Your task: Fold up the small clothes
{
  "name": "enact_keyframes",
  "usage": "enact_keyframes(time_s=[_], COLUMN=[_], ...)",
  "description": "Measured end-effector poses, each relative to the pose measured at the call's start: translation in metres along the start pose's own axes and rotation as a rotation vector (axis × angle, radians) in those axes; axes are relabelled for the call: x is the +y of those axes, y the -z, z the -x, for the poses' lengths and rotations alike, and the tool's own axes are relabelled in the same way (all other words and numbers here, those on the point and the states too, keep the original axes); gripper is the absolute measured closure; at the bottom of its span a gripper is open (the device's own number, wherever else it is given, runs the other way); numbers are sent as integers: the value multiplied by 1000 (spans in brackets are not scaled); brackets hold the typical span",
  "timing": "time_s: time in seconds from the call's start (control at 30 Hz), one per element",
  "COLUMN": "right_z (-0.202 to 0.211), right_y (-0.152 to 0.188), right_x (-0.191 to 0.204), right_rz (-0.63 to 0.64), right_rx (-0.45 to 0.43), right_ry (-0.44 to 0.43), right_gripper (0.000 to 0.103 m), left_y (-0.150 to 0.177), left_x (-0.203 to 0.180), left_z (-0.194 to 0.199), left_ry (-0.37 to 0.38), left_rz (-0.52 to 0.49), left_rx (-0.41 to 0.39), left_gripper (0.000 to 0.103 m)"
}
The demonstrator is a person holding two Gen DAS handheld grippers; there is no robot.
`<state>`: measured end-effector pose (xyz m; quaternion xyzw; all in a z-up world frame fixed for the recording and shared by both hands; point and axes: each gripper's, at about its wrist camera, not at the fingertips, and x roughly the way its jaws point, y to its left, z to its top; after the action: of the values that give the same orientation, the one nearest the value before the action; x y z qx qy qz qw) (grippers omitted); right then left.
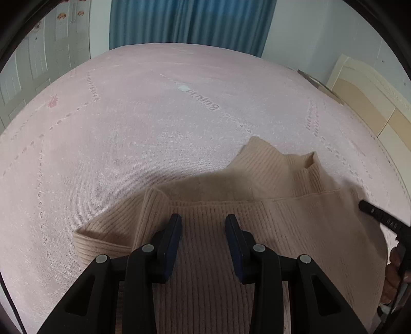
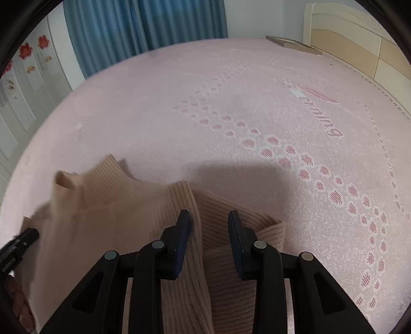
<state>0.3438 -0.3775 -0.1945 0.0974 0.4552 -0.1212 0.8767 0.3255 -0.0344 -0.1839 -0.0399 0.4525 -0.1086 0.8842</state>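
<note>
A beige ribbed sweater (image 1: 231, 244) lies bunched on the pink bedspread (image 1: 154, 128), its neck (image 1: 305, 164) pointing away and blurred. My left gripper (image 1: 203, 223) hovers over the body of the sweater, its jaws apart, with ribbed knit showing in the gap and no pad pressing on it. In the right wrist view my right gripper (image 2: 209, 218) stands open over a folded ridge of the sweater (image 2: 195, 205), next to a sleeve (image 2: 257, 231). Each view catches a finger of the other gripper at its edge: the right finger (image 1: 377, 218) and the left finger (image 2: 20, 242).
The bedspread (image 2: 257, 115) stretches far ahead with a dotted pattern and lettering. Blue curtains (image 1: 190, 23) hang behind the bed. A cream headboard (image 2: 359, 43) stands at the right, white wardrobe doors (image 2: 23, 84) at the left. A hand (image 1: 395, 269) shows at the right edge.
</note>
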Motion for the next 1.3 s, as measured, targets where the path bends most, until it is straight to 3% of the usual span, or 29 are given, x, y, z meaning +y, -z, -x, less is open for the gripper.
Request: enact_keyframes(time_s=[0.3,0.5,0.6,0.77,0.9,1.07,1.3], right_z=[10,26,38,60,65,61,35], right_y=[-2,4,11,28,51,79,60], right_x=[-11,-16,-6,40,76,103,124], right_rz=[-50,-109,-101,39,124,197,189], right_rx=[-23,-63,-91,-122,-81,-37,14], right_ry=[13,-22,-74,-192,-243,-235,-176], right_gripper=[71,70,70,68,67,67,63], left_y=[0,-3,0,18,39,77,89], left_x=[8,25,33,51,60,81,88], left_z=[8,25,36,52,66,77,72], left_ry=[-10,20,-8,-14,0,49,87], left_rz=[36,104,97,136,133,196,174], left_rx=[-28,-97,-121,-86,-45,25,32], left_gripper=[69,42,39,39,39,39,34])
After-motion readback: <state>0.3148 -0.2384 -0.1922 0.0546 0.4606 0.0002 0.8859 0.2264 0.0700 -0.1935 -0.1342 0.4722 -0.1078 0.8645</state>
